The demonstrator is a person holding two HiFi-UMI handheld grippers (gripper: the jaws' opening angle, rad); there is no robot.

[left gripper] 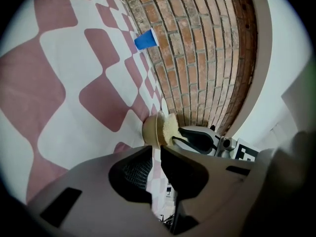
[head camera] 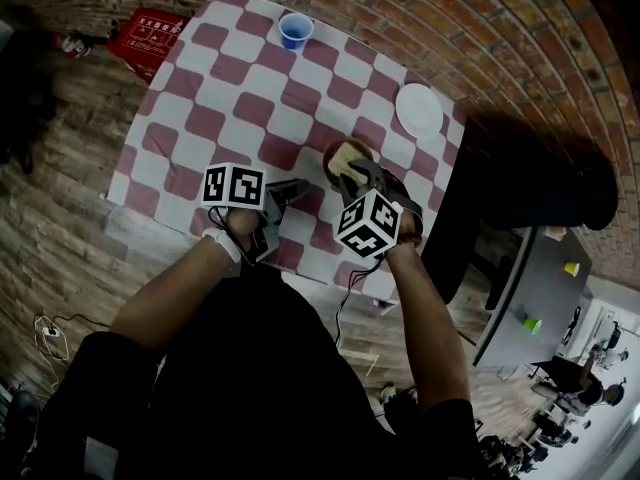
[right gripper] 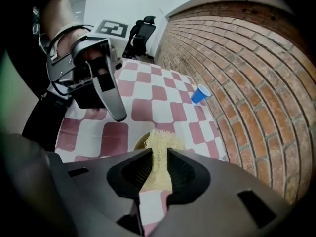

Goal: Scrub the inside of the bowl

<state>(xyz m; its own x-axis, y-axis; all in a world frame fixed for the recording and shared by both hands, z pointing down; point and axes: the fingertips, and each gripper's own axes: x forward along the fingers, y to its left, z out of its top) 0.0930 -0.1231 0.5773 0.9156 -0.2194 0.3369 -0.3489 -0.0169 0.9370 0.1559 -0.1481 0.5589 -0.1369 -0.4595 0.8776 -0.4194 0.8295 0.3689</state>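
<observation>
Far left, off the corner of the surface and down on the floor: red crate [head camera: 145, 36], white print on its top too small to read.

Next, over the near part of the checked surface [head camera: 200, 118]: left claw [head camera: 297, 189], marker cube uppermost, aimed toward the bowl. Nearly closed, with only a thin slit between the jaws. Nothing in that slit, nothing touched. Near the bowl, but apart from it.

At the far edge, close to the brick wall [left gripper: 197, 58]: blue cup [head camera: 295, 30], upright and well apart from everything else.

Right of the left claw, toward the right side of the cloth: tan bowl [head camera: 331, 153], resting on the surface. Inside it, yellow sponge [right gripper: 159, 139], filling much of the hollow and rising above the rim.

Clamped on that sponge from above: right claw [right gripper: 159, 154], pointing steeply down. Jaws closed on the sponge's upper end, tips near the bowl's rim.

Farther right, by the far right corner: white plate [head camera: 418, 108], lying flat, apart from the bowl.

Beyond the surface, at far right: grey desk [head camera: 530, 278], with two small cups on it, one yellow and one green.
</observation>
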